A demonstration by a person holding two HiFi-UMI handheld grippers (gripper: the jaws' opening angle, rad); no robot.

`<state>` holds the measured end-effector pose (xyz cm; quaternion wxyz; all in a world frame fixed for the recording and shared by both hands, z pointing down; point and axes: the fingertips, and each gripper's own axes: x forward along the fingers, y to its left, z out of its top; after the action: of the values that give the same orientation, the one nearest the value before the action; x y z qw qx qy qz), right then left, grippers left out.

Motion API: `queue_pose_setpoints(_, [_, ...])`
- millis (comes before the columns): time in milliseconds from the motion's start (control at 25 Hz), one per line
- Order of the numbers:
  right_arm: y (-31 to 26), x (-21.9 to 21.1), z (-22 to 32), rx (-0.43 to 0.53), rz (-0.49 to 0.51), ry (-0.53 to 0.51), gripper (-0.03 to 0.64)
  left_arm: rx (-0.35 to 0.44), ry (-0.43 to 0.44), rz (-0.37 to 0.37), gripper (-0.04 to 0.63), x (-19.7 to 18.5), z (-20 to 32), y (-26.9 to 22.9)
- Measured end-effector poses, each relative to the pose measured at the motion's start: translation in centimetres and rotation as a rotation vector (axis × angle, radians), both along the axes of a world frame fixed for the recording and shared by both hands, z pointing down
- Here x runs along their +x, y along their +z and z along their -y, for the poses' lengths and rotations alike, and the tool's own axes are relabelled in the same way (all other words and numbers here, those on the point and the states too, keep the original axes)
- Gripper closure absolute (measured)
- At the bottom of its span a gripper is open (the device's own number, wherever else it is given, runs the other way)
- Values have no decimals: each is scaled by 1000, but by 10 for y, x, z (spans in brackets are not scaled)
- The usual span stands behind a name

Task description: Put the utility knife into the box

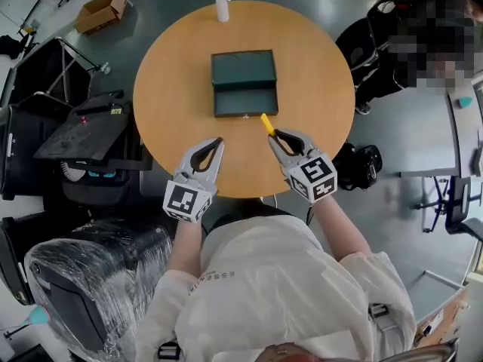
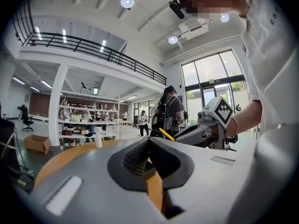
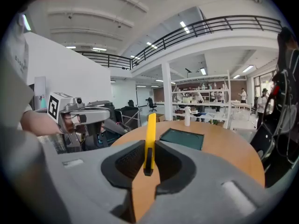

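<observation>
A yellow utility knife (image 1: pixel 267 124) sticks up from my right gripper (image 1: pixel 273 134), which is shut on it above the round wooden table (image 1: pixel 317 66). In the right gripper view the knife (image 3: pixel 150 139) stands upright between the jaws, its tip pointing away. The dark green box (image 1: pixel 244 82) lies open at the table's middle, lid folded back, just beyond the knife; the same box (image 3: pixel 182 138) shows ahead in the right gripper view. My left gripper (image 1: pixel 218 142) hovers over the table's near left part, jaws shut with nothing between them. The left gripper view shows the right gripper (image 2: pixel 164 134) with the knife (image 2: pixel 167 134).
A white spray bottle (image 1: pixel 221 4) stands at the table's far edge. A cardboard box (image 1: pixel 102 10) sits on the floor at far left. Black cases (image 1: pixel 83 130) lie left of the table, a wrapped chair (image 1: pixel 83 285) at near left, a bag (image 1: pixel 362 166) at right.
</observation>
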<state>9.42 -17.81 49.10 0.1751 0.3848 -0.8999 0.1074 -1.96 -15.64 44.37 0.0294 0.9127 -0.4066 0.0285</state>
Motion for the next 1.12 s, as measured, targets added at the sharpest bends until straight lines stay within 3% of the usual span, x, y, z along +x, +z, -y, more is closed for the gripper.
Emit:
queue_pose_setpoints(320, [11, 19, 66, -36, -12, 40, 561, -25, -20, -17, 587, 4, 55, -1])
queue_pose_setpoints(480, [22, 7, 80, -74, -16, 32, 561, -52, -24, 8, 586, 1, 72, 11])
queue_pose_setpoints(640, [39, -15, 98, -106, -56, 0, 561, -73, 20, -16, 586, 2, 90, 19])
queue_pose_setpoints(1120, [148, -59, 157, -326, -321, -83, 561, -170, 58, 10, 586, -29, 147, 74])
